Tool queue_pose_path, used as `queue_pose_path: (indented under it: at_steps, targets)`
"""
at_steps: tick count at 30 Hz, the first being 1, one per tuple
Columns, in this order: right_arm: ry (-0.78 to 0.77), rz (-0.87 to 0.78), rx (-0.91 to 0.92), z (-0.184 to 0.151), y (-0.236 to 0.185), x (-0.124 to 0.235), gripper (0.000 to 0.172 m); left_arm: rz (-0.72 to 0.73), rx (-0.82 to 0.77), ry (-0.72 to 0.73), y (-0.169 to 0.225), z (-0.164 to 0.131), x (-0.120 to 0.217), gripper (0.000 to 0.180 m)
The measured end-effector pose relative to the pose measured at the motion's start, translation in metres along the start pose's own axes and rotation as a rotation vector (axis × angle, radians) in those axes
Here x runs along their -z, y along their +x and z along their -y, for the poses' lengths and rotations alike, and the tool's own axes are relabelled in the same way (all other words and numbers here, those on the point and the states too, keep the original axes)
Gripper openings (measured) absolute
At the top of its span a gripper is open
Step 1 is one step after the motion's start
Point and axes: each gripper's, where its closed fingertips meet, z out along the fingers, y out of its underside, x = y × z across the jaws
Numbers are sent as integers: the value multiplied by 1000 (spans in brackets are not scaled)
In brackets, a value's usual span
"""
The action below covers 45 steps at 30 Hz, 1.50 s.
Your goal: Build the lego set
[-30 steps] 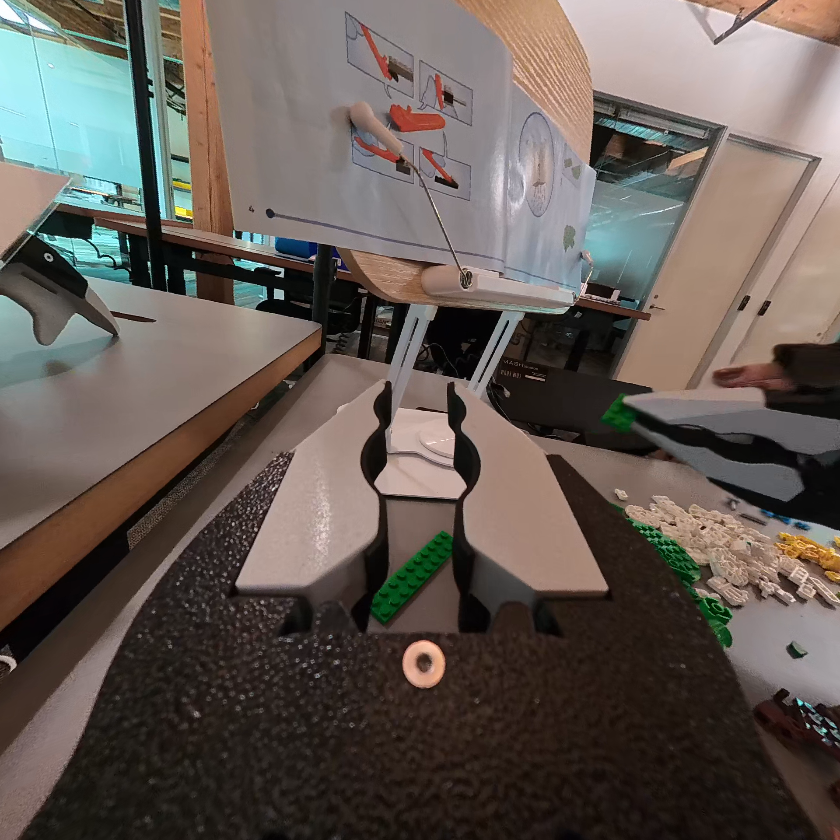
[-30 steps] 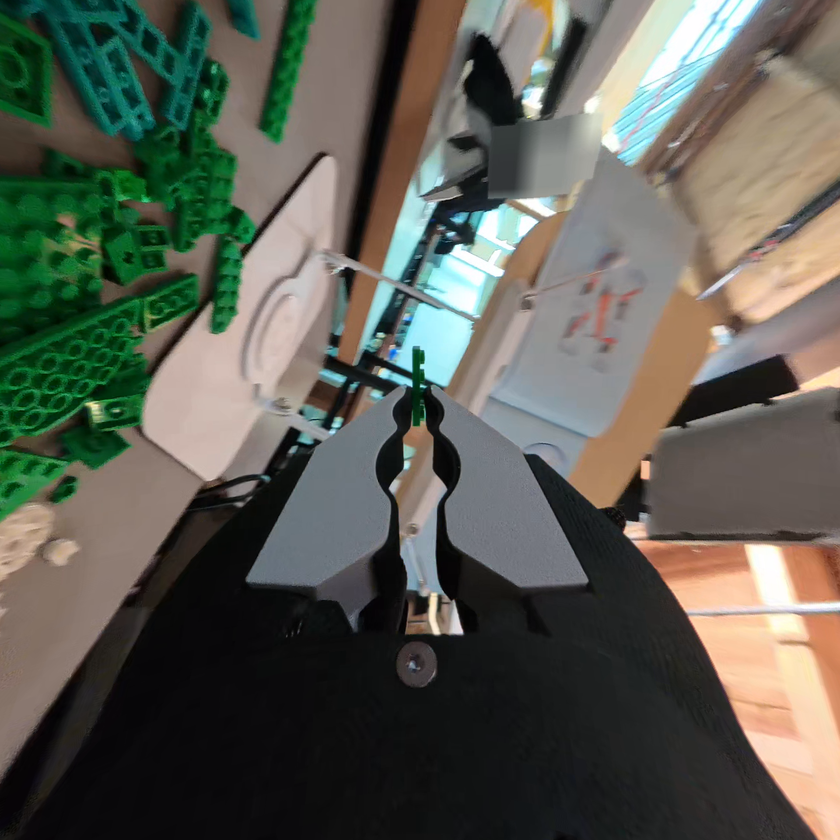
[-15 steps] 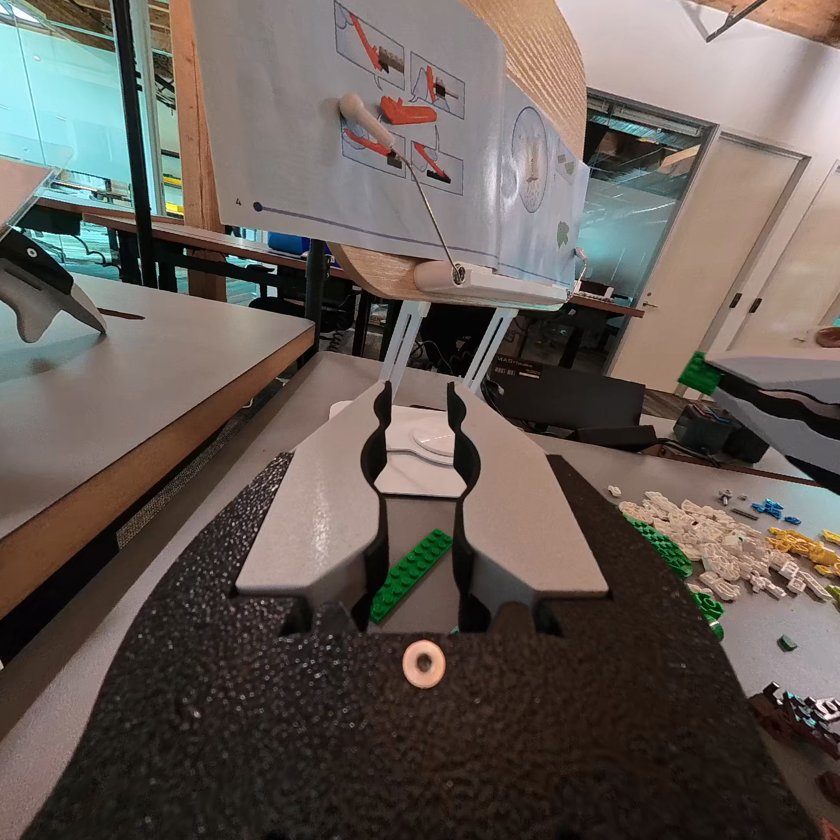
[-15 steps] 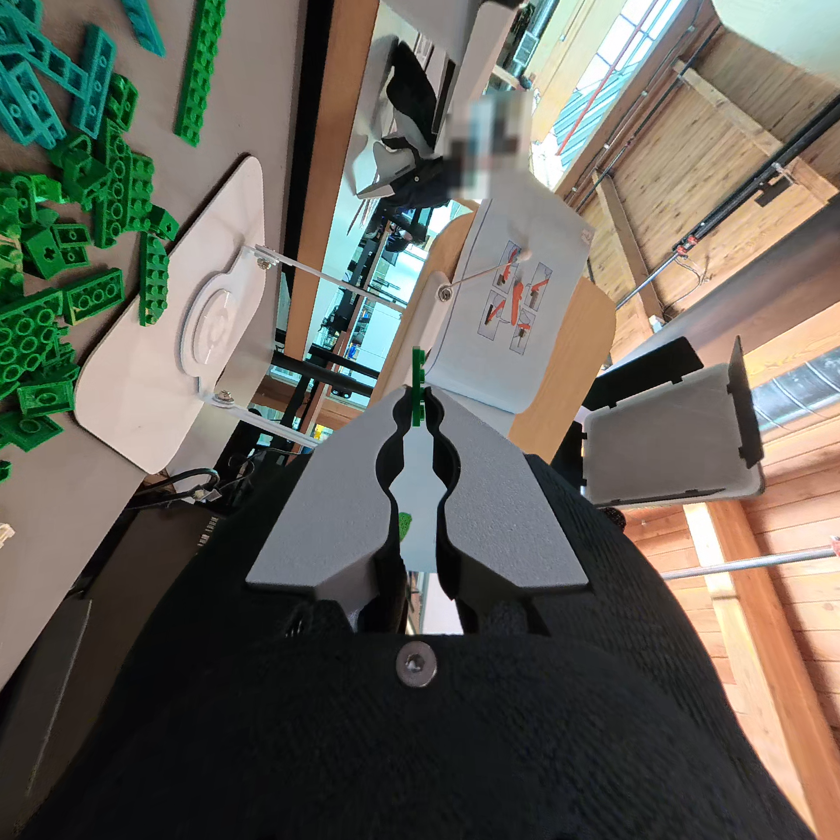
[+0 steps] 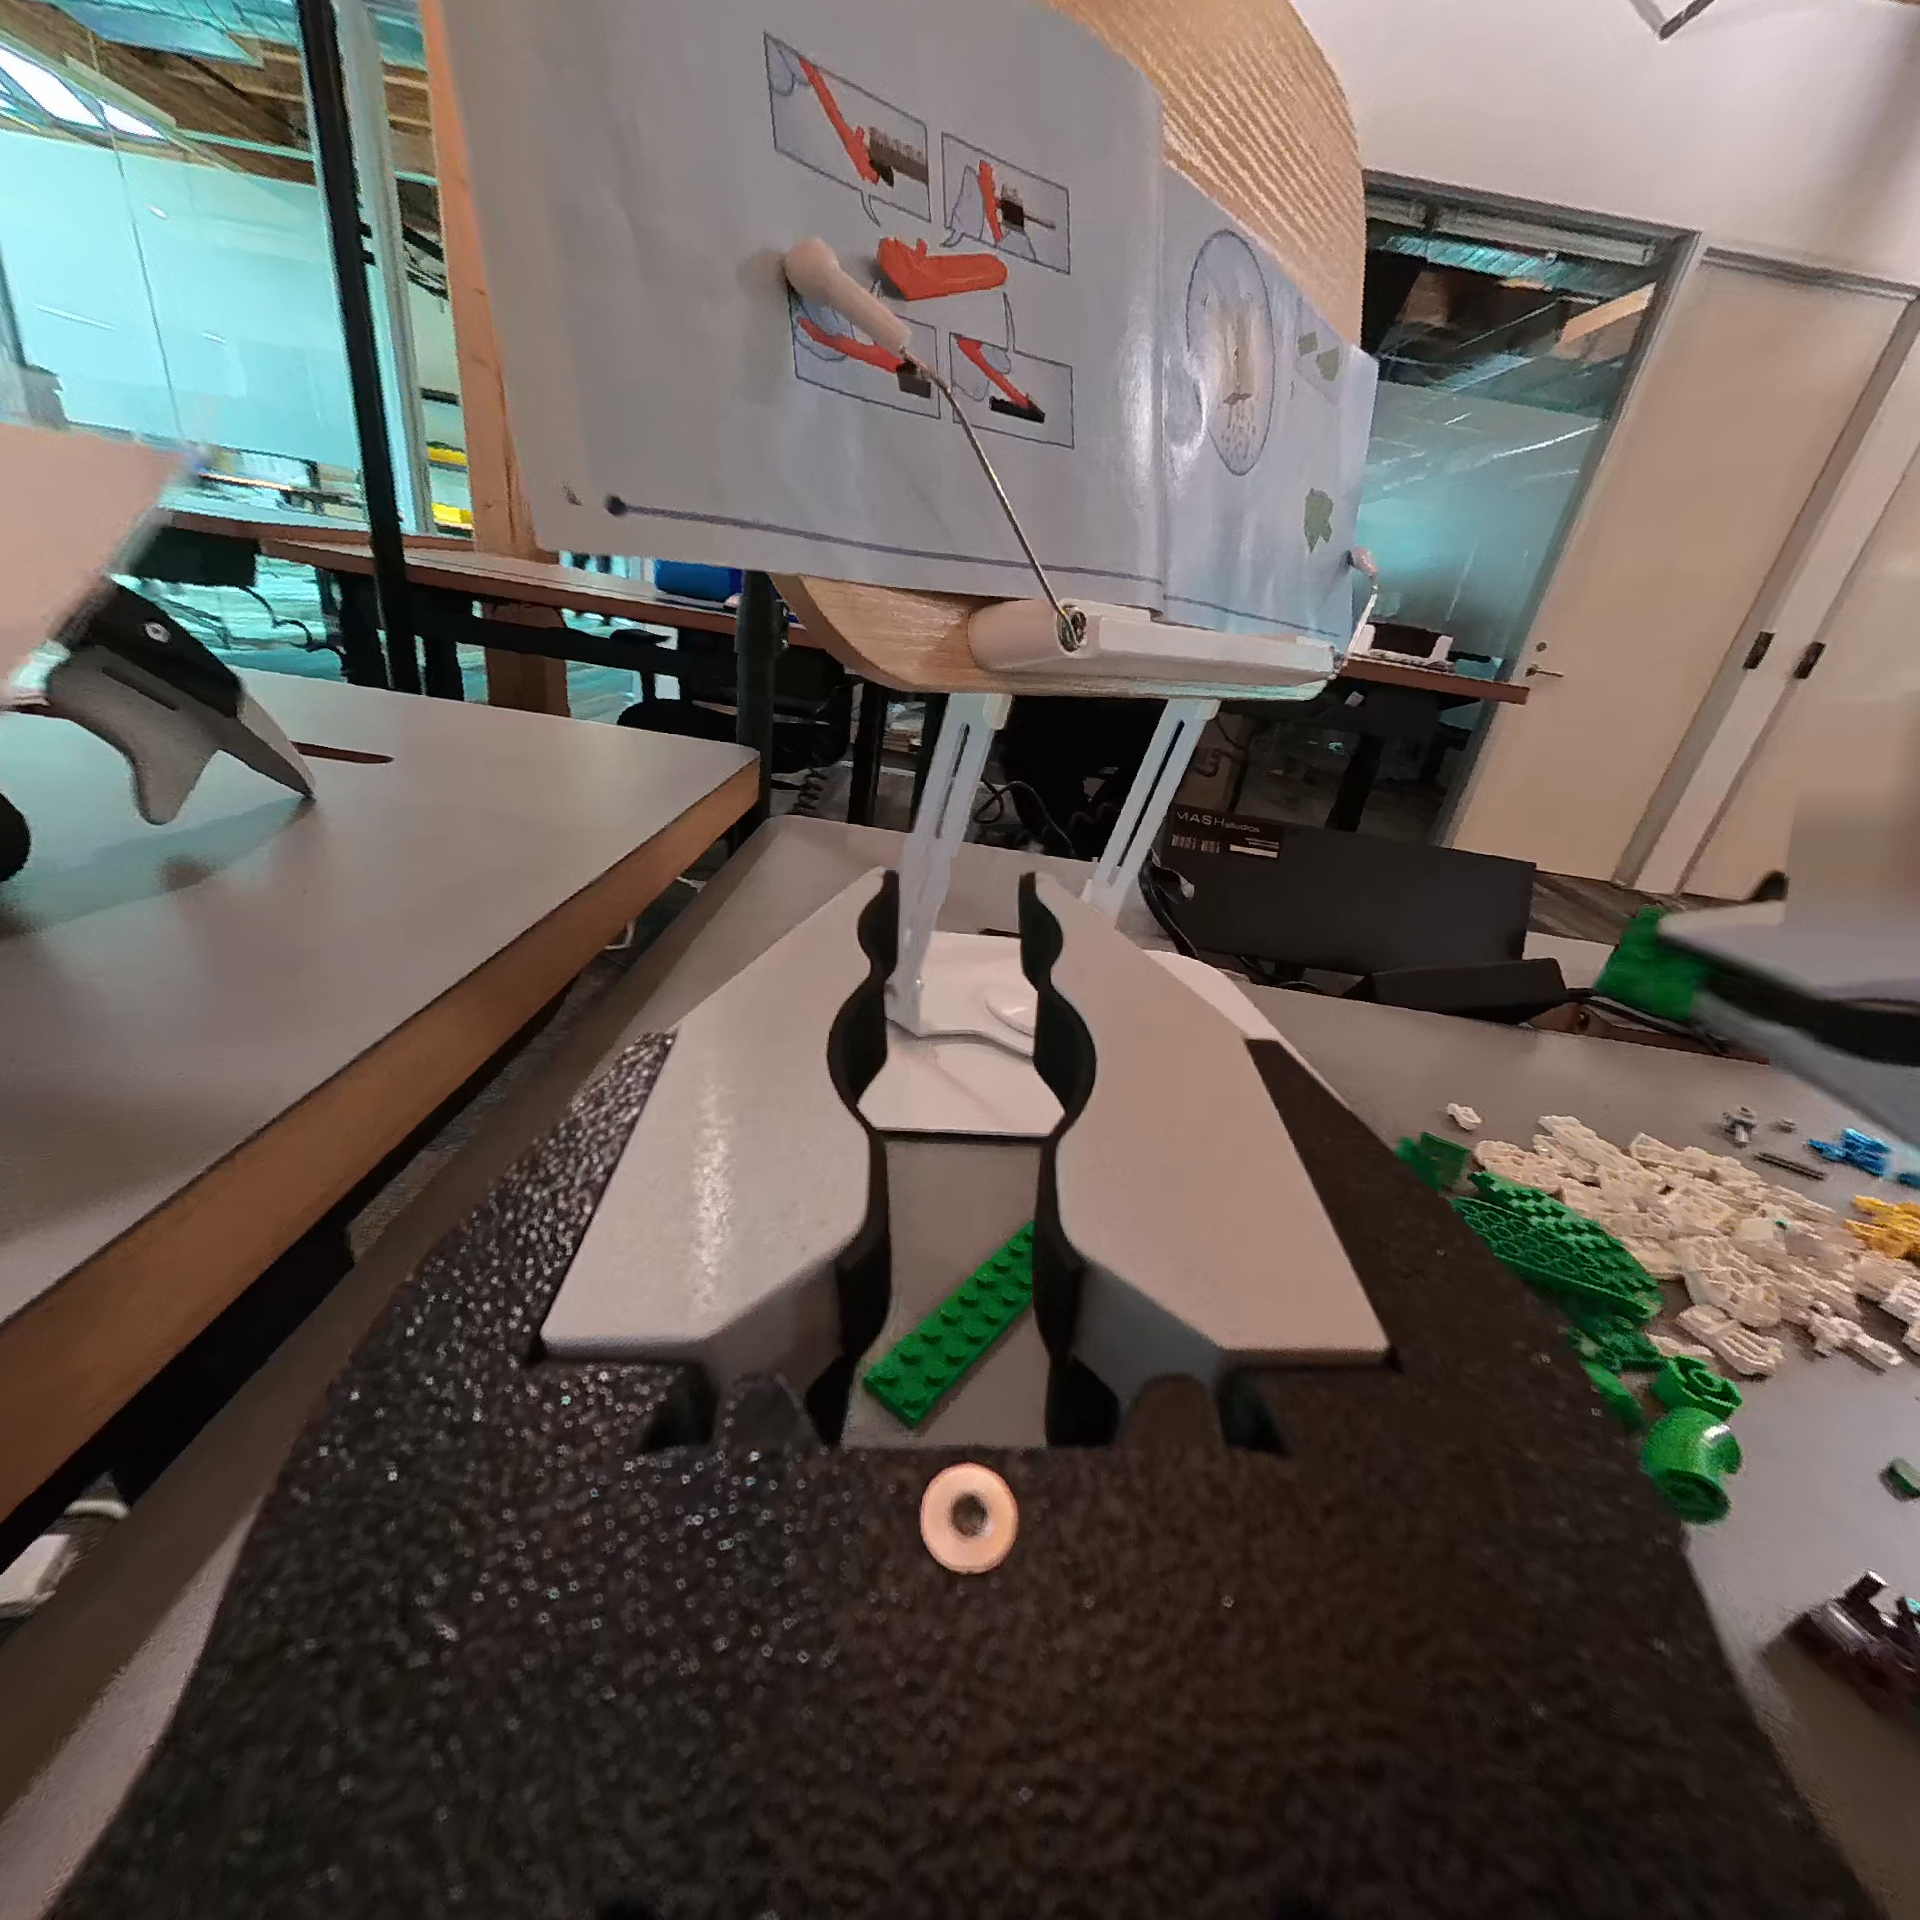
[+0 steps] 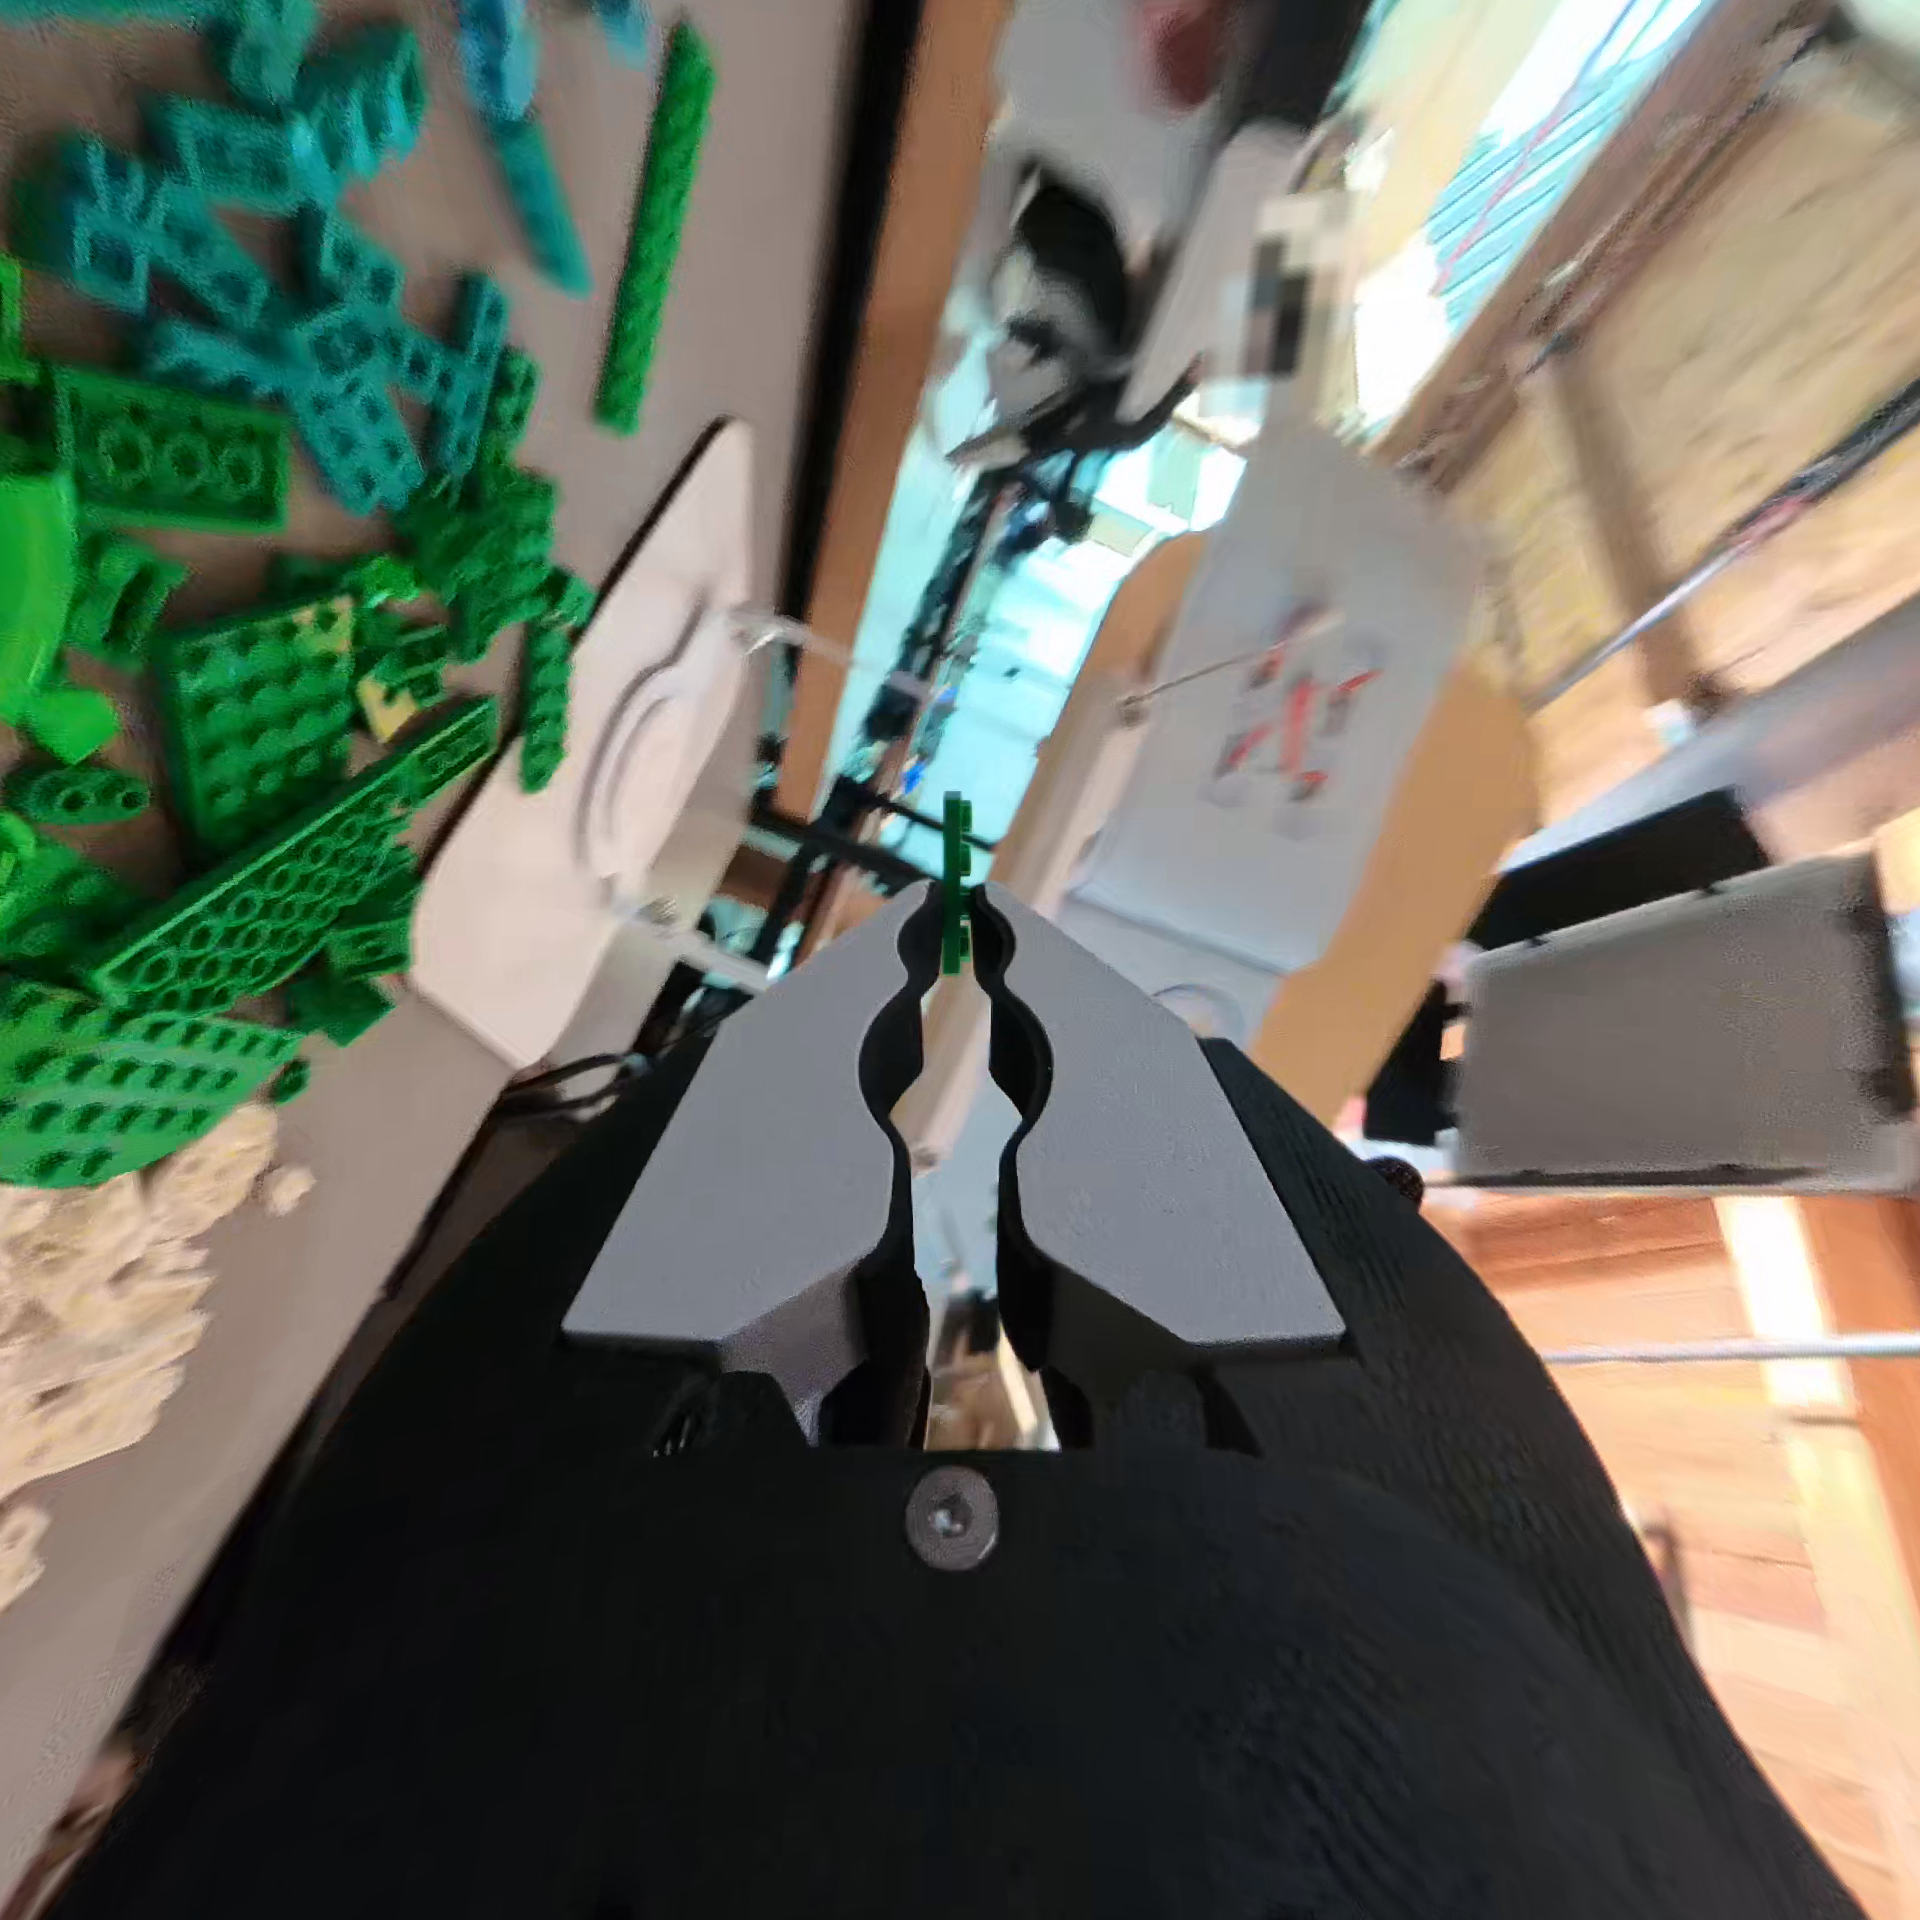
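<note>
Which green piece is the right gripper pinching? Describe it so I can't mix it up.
Start at the white book stand; green bricks lie loose beside it. This small green plate is off the table, clamped edge-on at the right gripper tips.

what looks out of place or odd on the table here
One long green plate lies alone on the grey table, slanted beneath the open left hand-held gripper, apart from the sorted piles of green bricks and white bricks at right. Nothing looks spilled or damaged.
</note>
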Motion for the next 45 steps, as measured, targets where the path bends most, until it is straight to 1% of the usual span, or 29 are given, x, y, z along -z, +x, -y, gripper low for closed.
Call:
queue_pose_path:
  at_steps: [1,3,4,5,6,7,9,12,15,19,23,28,33,34,36,39,42,45]
  targets:
    - [-25,44,-29,-8,-11,-8,3,20,-3,15,-5,3,2,21]
    - [-56,201,-76,-20,-40,-22,3,58,7,46,-15,9,6,20]
    - [-87,263,-44,-26,-50,-27,3,75,14,56,-19,11,8,20]
    - [-108,286,21,-29,-55,-32,3,90,19,64,-24,13,9,19]
    - [-114,318,74,-28,-61,-36,3,103,20,74,-27,14,11,19]
    - [-110,368,87,-25,-69,-39,3,114,17,84,-30,16,12,18]
    - [-95,438,61,-18,-81,-46,3,127,0,110,-32,21,15,13]
    - [-118,471,88,-24,-90,-55,3,128,-50,164,-28,30,19,11]
    - [-113,511,52,-26,-99,-59,3,117,-80,156,-23,29,18,11]
    - [-107,546,31,-27,-105,-61,3,105,-77,146,-20,27,16,11]
    - [-130,609,-37,-28,-113,-64,4,98,-68,140,-19,26,15,11]
    - [-174,655,-3,-35,-120,-67,3,95,-77,140,-17,26,14,9]
    - [-156,750,-61,-28,-125,-63,8,90,-88,135,-14,25,14,8]
    - [-157,757,-77,-27,-124,-63,11,90,-86,136,-14,25,14,8]
    - [-156,780,-149,-26,-120,-60,22,90,-81,137,-15,25,14,8]
    - [-163,833,-356,-25,-111,-48,44,89,-71,138,-15,25,14,8]
    - [-185,820,-571,-30,-97,-31,48,86,-65,140,-14,25,14,8]
    - [-195,706,-838,-39,-76,-5,48,84,-58,144,-14,26,15,8]
